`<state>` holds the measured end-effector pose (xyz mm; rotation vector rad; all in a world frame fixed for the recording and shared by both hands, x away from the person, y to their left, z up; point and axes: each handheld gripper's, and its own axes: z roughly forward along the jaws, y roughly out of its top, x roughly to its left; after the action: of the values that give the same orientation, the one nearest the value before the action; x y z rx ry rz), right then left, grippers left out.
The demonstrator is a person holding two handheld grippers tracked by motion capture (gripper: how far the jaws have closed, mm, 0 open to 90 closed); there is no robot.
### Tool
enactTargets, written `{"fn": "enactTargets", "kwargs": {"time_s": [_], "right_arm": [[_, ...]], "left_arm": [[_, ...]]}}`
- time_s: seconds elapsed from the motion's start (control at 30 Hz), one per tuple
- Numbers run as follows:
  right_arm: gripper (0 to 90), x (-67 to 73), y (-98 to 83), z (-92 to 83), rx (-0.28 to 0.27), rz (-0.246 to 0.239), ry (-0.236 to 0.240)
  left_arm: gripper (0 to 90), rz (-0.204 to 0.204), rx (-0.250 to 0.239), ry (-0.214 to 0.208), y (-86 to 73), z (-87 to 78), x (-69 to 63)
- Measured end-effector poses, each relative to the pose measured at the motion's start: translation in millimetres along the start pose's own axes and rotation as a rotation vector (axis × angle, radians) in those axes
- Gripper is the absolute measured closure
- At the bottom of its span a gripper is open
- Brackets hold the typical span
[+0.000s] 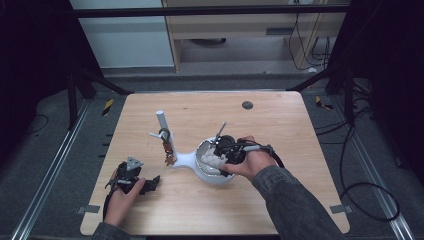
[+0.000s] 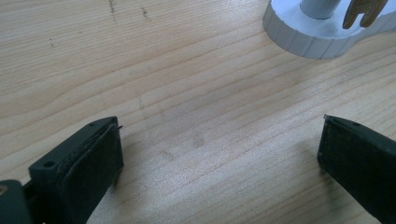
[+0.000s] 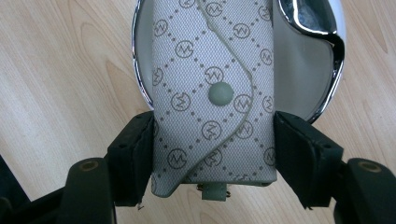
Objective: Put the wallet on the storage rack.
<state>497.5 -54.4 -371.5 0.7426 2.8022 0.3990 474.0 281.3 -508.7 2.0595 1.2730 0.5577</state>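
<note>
I have the key pouch (image 3: 212,98), a pale grey case with a monogram print and a snap button on its flap, pinched across its width by my right gripper (image 3: 212,154); both pads press on its sides, so it is clamped on it. The pouch sits over the round white dish (image 3: 308,70) with the chrome rim, which is the bowl end of a white stand (image 1: 186,160) on the wooden table (image 1: 280,125). From the high view the right gripper (image 1: 223,152) points down into that dish. At the stand's other end rises a white post (image 1: 163,125) with pegs, and keys (image 1: 169,150) hang from it.

I judge the step to be setting the pouch down in the dish. To do it well I would keep it level, lower it until its underside rests inside the rim, and only then let go, lifting straight so the pads do not drag the flap.

My left gripper (image 1: 134,182) rests near the table's front left, jaws wide apart over bare wood, holding nothing
</note>
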Motion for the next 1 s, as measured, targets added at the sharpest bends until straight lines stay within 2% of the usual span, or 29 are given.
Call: {"fn": "enactTargets", "kwargs": {"time_s": [0.2,1.0], "right_arm": [[32.6,0.1,3.1,1.7,0.005,-0.009,-0.004],[32.6,-1.7,9.7,7.9,0.026,0.005,-0.005]], "left_arm": [[0.0,0.000,0.000,0.000,0.0,0.0,0.0],[0.0,0.002,0.000,-0.002,0.1,0.0,-0.4]]}}
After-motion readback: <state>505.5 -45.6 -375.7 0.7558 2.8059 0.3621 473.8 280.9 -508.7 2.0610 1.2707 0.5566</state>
